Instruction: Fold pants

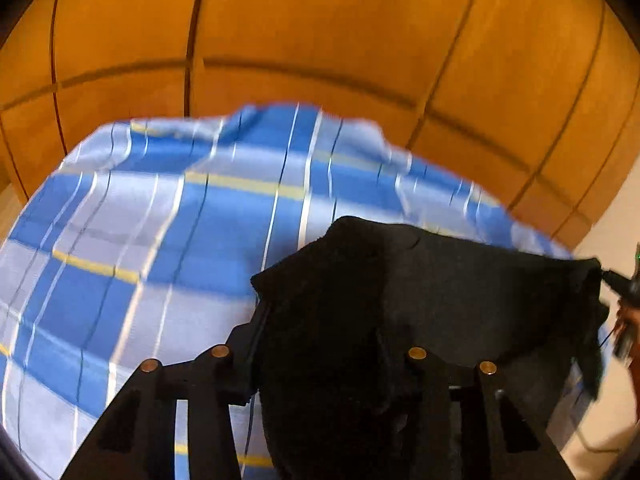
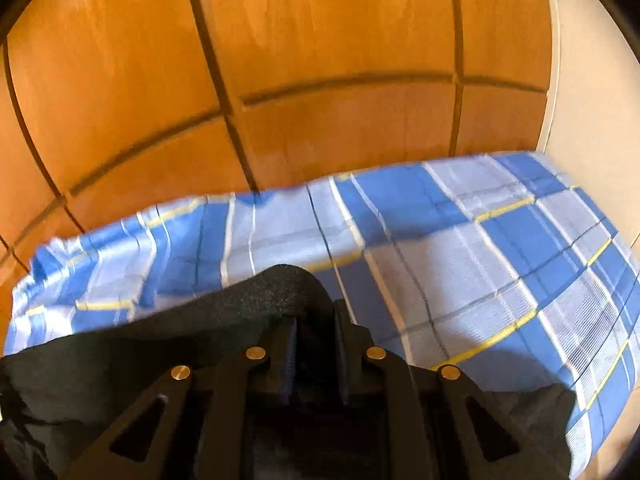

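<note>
The black pants (image 1: 400,280) hang lifted above a bed with a blue plaid sheet (image 1: 160,220). My left gripper (image 1: 332,344) is shut on a bunched edge of the pants, which drapes over and hides its fingertips. The cloth stretches right to my other gripper at the frame edge (image 1: 616,280). In the right wrist view my right gripper (image 2: 316,320) is shut on a fold of the pants (image 2: 256,296), which trail down to the left. The plaid sheet (image 2: 480,248) lies beyond and below.
An orange-brown wooden wardrobe with panel doors (image 1: 320,32) stands right behind the bed and fills the upper half of both views (image 2: 320,80). A pale wall (image 2: 592,80) borders the bed on the right.
</note>
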`<action>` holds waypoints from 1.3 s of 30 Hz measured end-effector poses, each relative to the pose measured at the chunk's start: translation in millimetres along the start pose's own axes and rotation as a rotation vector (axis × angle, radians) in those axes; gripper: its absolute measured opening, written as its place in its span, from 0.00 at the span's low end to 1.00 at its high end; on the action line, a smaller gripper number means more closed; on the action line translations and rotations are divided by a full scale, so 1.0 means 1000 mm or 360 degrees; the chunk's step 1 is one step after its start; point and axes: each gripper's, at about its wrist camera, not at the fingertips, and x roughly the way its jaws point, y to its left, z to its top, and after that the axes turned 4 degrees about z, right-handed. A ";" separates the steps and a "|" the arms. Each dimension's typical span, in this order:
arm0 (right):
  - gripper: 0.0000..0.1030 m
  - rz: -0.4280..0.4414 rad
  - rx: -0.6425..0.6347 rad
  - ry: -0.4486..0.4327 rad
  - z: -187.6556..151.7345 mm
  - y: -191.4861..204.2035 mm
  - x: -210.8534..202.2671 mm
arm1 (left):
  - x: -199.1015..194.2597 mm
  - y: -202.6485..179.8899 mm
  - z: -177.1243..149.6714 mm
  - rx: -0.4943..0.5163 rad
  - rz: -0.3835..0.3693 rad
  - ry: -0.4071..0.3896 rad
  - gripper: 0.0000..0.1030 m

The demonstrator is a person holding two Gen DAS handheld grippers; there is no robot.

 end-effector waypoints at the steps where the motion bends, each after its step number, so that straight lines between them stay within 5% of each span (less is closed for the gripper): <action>1: 0.15 0.0004 0.0002 -0.0037 0.005 0.002 -0.004 | -0.002 -0.001 0.012 0.0006 -0.0001 -0.0025 0.43; 6: 0.15 0.0018 0.0008 -0.0226 0.048 0.015 -0.014 | 0.011 -0.010 0.062 0.0086 0.0059 -0.0125 0.43; 11: 0.15 0.0031 0.0074 -0.0319 0.079 0.025 0.017 | 0.073 -0.001 0.102 0.0038 0.0218 -0.0117 0.45; 13: 0.26 0.0007 0.0062 -0.0265 0.086 0.035 0.049 | 0.103 -0.001 0.105 0.0083 0.0346 -0.0062 0.52; 15: 0.43 -0.0035 0.0081 -0.0063 0.082 0.038 0.084 | 0.129 0.002 0.096 0.0098 0.0465 0.0075 0.58; 17: 0.45 -0.0066 0.0069 -0.0027 0.069 0.036 0.090 | 0.135 0.009 0.078 0.0052 0.0437 0.0151 0.58; 20: 0.48 -0.0138 0.0006 -0.0084 0.043 0.021 0.068 | 0.111 0.023 0.041 -0.0029 0.0303 0.0099 0.63; 24: 0.50 -0.0259 -0.0054 -0.0070 -0.002 -0.011 0.025 | 0.057 0.045 -0.023 -0.0149 0.0281 -0.0130 0.96; 32: 0.50 -0.0153 0.0252 0.0131 -0.114 -0.080 -0.045 | 0.026 0.074 -0.105 -0.0445 0.0122 -0.0032 0.97; 36: 0.51 -0.0294 0.0170 0.0174 -0.147 -0.073 -0.051 | 0.030 0.041 -0.112 -0.0147 0.0326 0.0026 0.97; 39: 0.53 -0.0270 0.0237 0.0174 -0.161 -0.078 -0.053 | 0.024 0.041 -0.118 -0.0161 0.0302 0.0015 0.96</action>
